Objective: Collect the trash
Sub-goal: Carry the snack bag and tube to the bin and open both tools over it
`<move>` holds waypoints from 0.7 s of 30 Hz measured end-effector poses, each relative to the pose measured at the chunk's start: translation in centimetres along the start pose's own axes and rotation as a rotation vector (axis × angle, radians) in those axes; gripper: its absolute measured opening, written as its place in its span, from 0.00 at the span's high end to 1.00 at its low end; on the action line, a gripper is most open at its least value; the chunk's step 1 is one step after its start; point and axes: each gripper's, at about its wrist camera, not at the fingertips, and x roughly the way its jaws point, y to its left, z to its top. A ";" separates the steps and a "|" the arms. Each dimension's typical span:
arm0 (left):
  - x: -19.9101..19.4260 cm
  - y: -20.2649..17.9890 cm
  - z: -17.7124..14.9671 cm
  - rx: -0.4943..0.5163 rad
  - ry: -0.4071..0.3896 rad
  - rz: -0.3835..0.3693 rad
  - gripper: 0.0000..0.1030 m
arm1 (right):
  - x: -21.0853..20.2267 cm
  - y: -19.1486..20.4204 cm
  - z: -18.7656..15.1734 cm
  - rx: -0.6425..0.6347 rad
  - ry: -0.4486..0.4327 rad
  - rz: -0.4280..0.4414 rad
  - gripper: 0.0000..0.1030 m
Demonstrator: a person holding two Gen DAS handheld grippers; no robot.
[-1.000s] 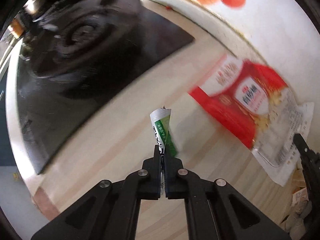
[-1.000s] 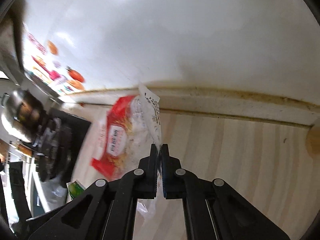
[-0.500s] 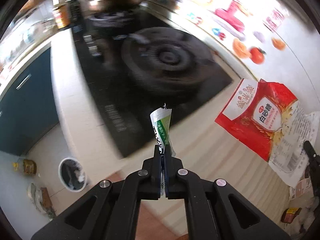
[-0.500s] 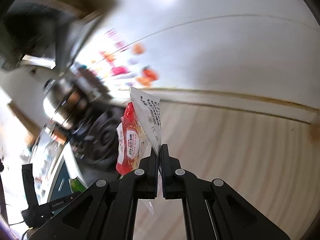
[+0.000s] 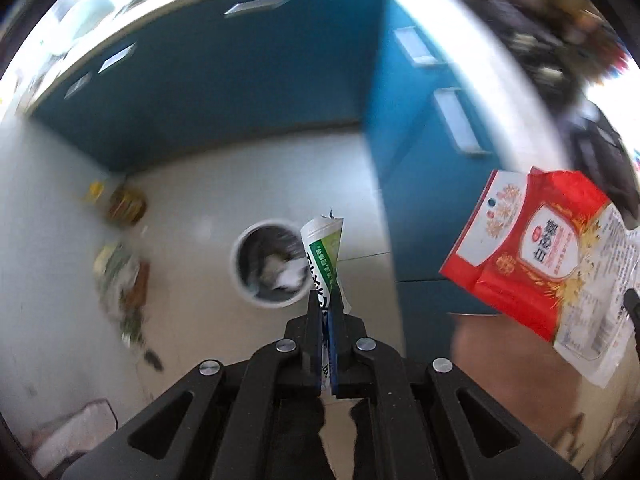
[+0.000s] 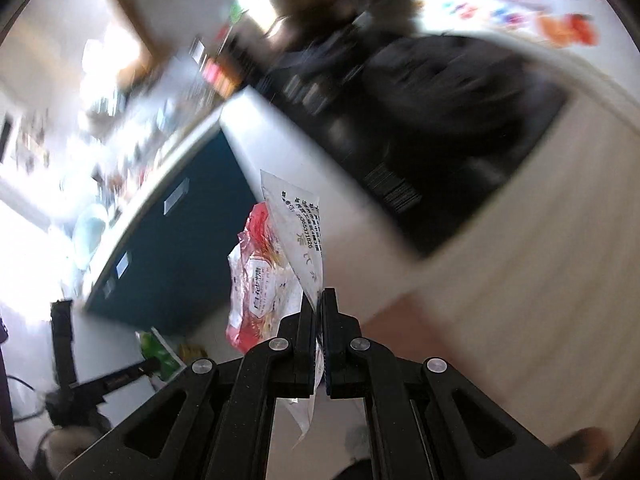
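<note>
My left gripper (image 5: 326, 304) is shut on a small green and white wrapper (image 5: 322, 252) and holds it in the air above the floor. A round grey trash bin (image 5: 266, 266) with white rubbish inside stands on the floor just left of the wrapper. My right gripper (image 6: 319, 300) is shut on the clear edge of a red and white food bag (image 6: 260, 280). The same bag (image 5: 536, 256) hangs at the right of the left wrist view. The green wrapper (image 6: 158, 350) and the left gripper show at the lower left of the right wrist view.
Blue cabinet fronts (image 5: 248, 80) line the floor under a white counter (image 5: 452, 60). A black stove top (image 6: 440, 120) sits on the counter beside pale wood (image 6: 540, 260). Yellow and green clutter (image 5: 120, 248) lies on the floor left of the bin.
Both grippers have swung away from the counter and out over the floor, each still holding its trash. The bin now sits near the middle of the left wrist view.
</note>
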 end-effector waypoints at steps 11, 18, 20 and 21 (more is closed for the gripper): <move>24.1 15.0 0.6 -0.155 0.180 0.011 1.00 | 33.0 9.9 -14.8 -0.160 0.344 -0.124 0.98; 41.2 18.0 0.6 -0.200 0.333 -0.086 0.99 | 51.2 11.1 -22.9 -0.255 0.438 -0.205 0.98; 45.0 18.6 0.6 -0.230 0.376 -0.119 0.99 | 54.8 11.3 -24.4 -0.269 0.459 -0.224 0.98; 46.4 18.7 0.7 -0.238 0.388 -0.135 0.99 | 56.5 11.3 -25.3 -0.274 0.472 -0.231 0.98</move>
